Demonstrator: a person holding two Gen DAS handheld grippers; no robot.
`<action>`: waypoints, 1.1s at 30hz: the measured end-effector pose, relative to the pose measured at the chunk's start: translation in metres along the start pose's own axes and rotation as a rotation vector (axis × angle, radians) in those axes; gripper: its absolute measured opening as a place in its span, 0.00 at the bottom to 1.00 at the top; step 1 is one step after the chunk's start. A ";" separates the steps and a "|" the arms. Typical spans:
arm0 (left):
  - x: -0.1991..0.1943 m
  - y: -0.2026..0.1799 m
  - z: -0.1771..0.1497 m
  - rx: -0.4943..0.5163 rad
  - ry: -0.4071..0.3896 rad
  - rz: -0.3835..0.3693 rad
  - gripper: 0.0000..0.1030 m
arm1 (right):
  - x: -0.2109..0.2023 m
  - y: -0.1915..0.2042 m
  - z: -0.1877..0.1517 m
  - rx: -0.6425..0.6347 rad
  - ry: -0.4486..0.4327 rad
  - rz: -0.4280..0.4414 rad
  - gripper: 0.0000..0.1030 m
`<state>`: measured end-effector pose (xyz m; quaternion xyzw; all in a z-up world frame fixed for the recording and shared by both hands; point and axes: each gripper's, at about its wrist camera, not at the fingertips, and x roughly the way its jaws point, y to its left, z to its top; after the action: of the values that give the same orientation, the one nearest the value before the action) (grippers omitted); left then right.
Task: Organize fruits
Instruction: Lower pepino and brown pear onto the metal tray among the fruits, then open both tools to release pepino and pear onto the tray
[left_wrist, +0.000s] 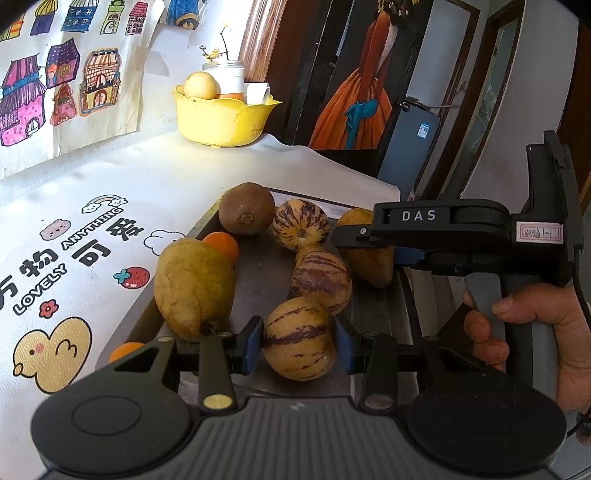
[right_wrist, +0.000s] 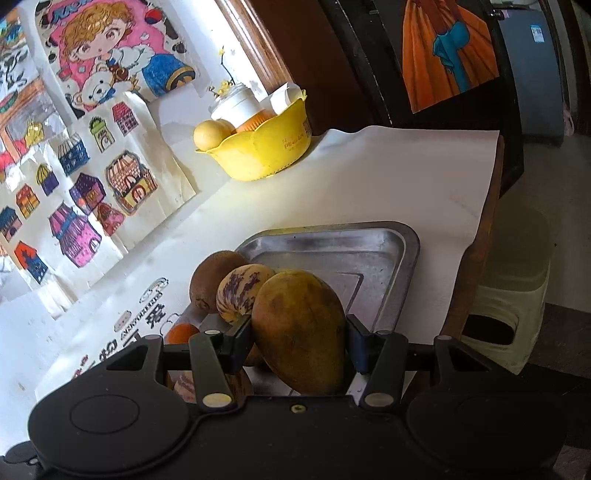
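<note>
We see our left gripper (left_wrist: 299, 347) clamped on a striped melon (left_wrist: 298, 338) over the metal tray (right_wrist: 369, 251), our right gripper (right_wrist: 299, 345), marked "DAS", gripping a mango (right_wrist: 301, 328) above that tray, "LOVELY ANYTHING" on the tablecloth (left_wrist: 147, 177) beside it, yellow bowl (left_wrist: 221, 118) beyond

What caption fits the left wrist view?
Left gripper clamps a striped melon on the metal tray; right gripper holds a mango.

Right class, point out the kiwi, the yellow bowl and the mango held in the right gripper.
kiwi (left_wrist: 246, 208), left wrist view, on the middle of its brown skin.
yellow bowl (left_wrist: 221, 122), left wrist view, on its front wall.
mango (right_wrist: 301, 328), right wrist view, on its broad face between the pads.
</note>
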<state>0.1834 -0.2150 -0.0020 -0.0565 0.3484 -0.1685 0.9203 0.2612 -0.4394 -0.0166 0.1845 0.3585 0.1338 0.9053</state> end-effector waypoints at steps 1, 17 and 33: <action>0.000 0.000 0.000 -0.002 0.000 -0.001 0.44 | 0.000 0.000 0.000 -0.001 0.000 -0.001 0.53; -0.002 0.005 -0.001 -0.027 -0.003 -0.018 0.45 | -0.002 0.000 -0.001 0.010 -0.001 0.006 0.54; -0.022 0.011 -0.001 -0.079 -0.055 -0.008 0.49 | -0.016 0.004 -0.006 -0.011 -0.007 0.023 0.66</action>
<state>0.1701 -0.1973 0.0082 -0.0986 0.3294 -0.1567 0.9259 0.2453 -0.4406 -0.0100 0.1842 0.3527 0.1455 0.9058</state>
